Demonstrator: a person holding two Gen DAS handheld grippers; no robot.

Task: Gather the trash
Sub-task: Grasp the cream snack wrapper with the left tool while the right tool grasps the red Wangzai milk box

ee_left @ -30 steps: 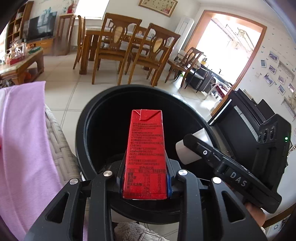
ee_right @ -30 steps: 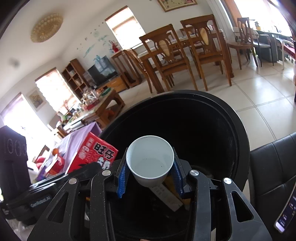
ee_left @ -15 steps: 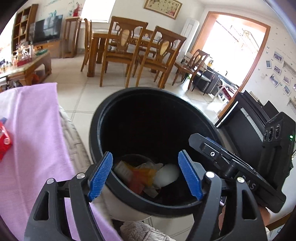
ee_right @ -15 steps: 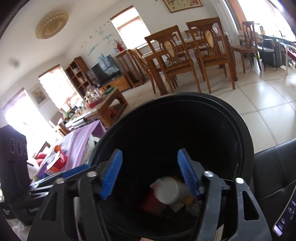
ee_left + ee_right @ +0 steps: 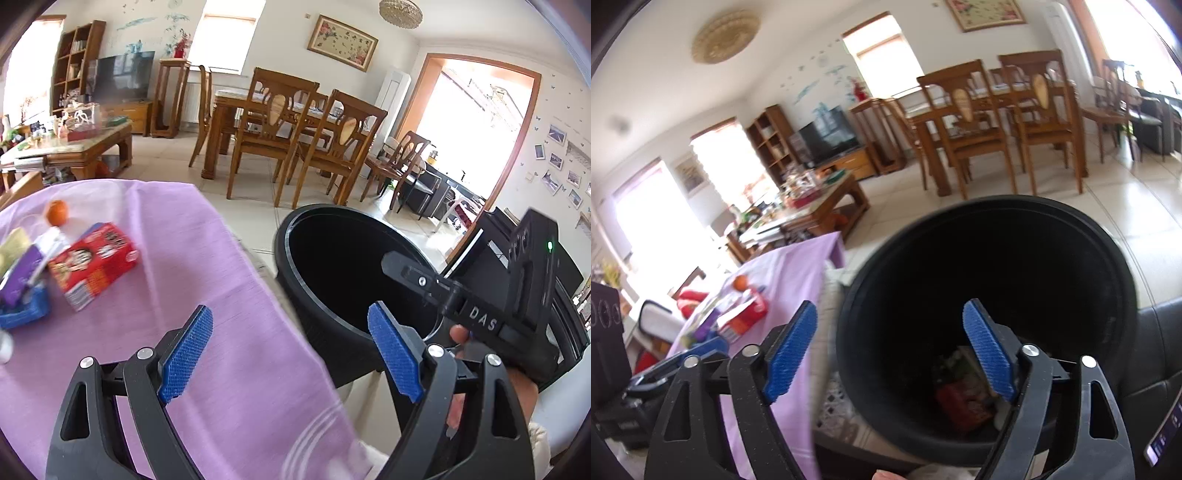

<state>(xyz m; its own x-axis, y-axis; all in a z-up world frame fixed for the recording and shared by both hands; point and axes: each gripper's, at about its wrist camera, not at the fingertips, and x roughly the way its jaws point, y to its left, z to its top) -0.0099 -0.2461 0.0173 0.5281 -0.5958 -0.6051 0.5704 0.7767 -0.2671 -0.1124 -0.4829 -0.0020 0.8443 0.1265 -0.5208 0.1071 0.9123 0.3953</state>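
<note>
A black round trash bin stands to the right of a table under a purple cloth. My left gripper is open and empty above the cloth's right edge. My right gripper is open and empty over the bin's left rim. Red carton trash and other scraps lie on the bin's bottom. On the cloth lie a red carton box, a purple packet, a blue object and an orange.
The right gripper's black body shows in the left wrist view beside the bin. A black leather seat lies to the right of the bin. Wooden dining chairs and a coffee table stand farther off on the tiled floor.
Both grippers opened and dropped the red carton and the white cup into the bin. Both have since swung left, the left one from over the bin to over the purple cloth.
</note>
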